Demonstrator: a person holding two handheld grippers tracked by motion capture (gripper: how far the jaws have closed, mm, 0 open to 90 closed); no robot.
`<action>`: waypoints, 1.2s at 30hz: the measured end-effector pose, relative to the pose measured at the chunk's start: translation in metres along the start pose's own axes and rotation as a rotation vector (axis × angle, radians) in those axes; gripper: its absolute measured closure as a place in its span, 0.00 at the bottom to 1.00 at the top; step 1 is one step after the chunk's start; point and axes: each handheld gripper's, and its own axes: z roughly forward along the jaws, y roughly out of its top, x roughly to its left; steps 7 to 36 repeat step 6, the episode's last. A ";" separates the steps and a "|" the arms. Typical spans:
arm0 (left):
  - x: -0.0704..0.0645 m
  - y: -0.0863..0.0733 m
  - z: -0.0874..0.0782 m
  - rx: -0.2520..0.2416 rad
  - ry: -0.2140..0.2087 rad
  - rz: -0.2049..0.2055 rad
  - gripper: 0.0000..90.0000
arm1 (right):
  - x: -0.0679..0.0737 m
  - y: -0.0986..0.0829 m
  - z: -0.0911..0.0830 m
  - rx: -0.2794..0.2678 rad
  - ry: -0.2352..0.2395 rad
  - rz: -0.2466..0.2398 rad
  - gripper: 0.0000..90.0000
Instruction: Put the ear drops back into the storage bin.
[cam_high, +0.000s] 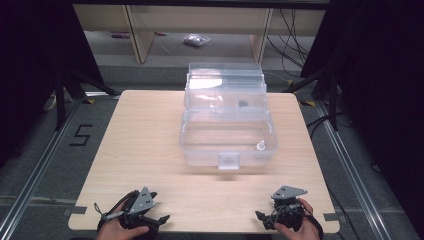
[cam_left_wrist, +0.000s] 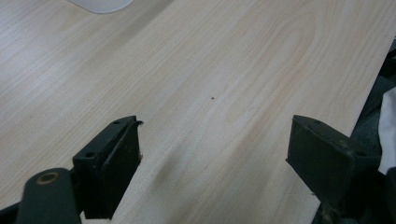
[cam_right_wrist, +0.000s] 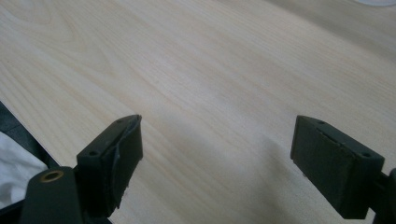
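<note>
A clear plastic box stands open in the middle of the table, with tiered trays raised behind it and a latch on its front wall. Inside lie a small dark item and a small pale item. My left gripper rests by the near left edge, held in a hand, with its jaws wide apart over bare wood. Near the right front corner my right gripper is also open, nothing between its jaws.
The light wooden table has bare wood on both sides of the box and in front of it. Dark stands and cables flank the table. Shelving and a small bag lie on the floor beyond.
</note>
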 end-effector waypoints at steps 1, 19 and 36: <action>-0.001 0.000 0.000 -0.006 -0.001 -0.003 0.19 | 0.000 0.000 0.000 -0.002 -0.001 0.000 0.20; 0.000 0.000 -0.001 -0.011 -0.006 -0.001 0.19 | -0.003 0.000 0.000 0.021 -0.001 0.006 0.20; 0.000 0.000 -0.001 -0.011 -0.006 -0.001 0.19 | -0.003 0.000 0.000 0.021 -0.001 0.006 0.20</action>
